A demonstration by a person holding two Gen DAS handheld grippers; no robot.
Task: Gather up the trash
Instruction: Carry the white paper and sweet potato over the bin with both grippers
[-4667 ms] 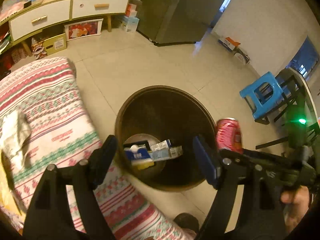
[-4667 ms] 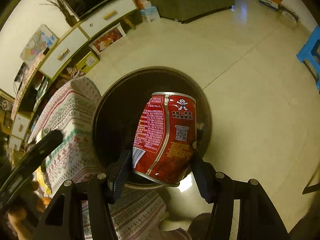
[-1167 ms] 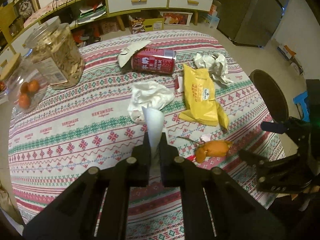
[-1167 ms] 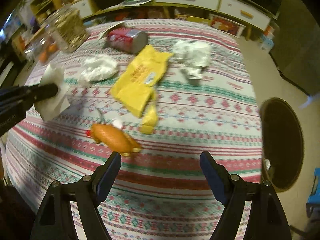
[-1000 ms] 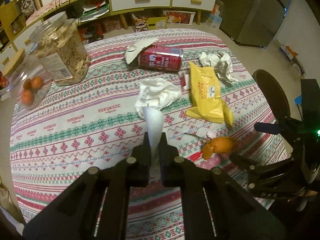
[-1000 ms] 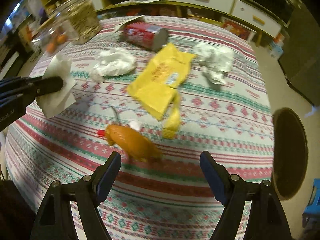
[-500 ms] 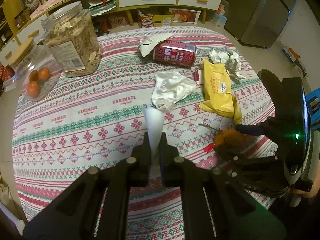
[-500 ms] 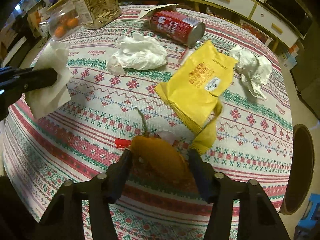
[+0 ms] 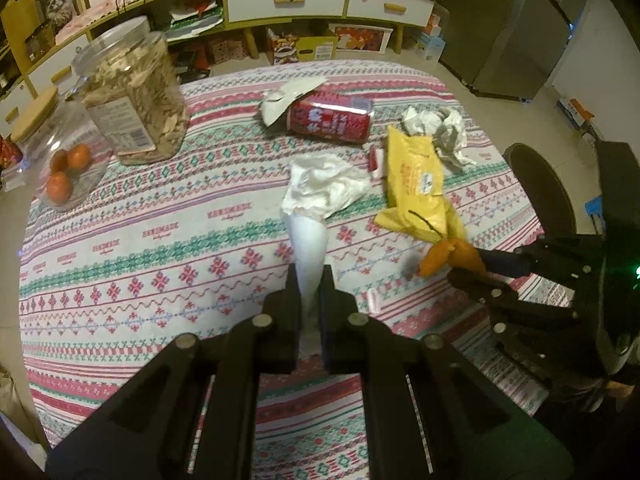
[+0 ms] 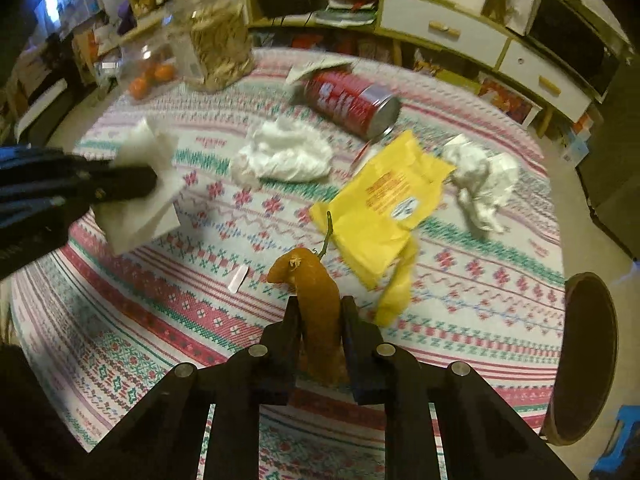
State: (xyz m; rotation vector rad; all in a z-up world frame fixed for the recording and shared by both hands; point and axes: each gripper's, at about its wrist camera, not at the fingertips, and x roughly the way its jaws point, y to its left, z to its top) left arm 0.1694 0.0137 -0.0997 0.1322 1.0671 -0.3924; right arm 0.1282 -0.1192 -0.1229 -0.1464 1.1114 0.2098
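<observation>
Left hand-held gripper: jaws closed on a folded white tissue, held above the near part of the bench. Right hand-held gripper: jaws clamped on an orange peel, lifted over the bench's near right side. On the cloth farther back lie a yellow wrapper, red can, crumpled tissue and crumpled paper. Brown bin on the floor, right of the bench.

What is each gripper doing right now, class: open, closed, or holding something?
Left gripper: closed on a white tissue.
Right gripper: closed on an orange peel.
</observation>
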